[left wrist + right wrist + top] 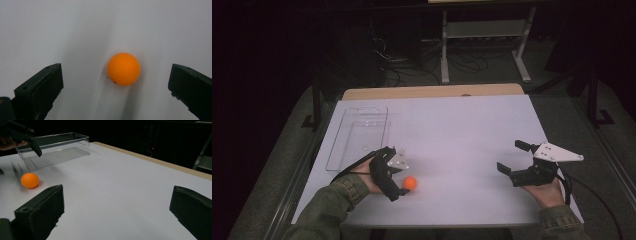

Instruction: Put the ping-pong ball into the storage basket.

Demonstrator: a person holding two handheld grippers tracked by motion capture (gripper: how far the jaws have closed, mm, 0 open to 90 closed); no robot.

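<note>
High view: fixed above the person's side, looking forward and down over the whole white table [452,125], with floor and a shelf frame beyond the far edge. Left gripper view: rides the left gripper [399,177], aimed steeply down at the tabletop from close range, orange ball [123,69] between its jaws. Right gripper view: low, near table level, facing across the table toward the clear plastic bin [55,150]; background too dark to read. All three share the ball; high and right gripper views also share the bin.
</note>
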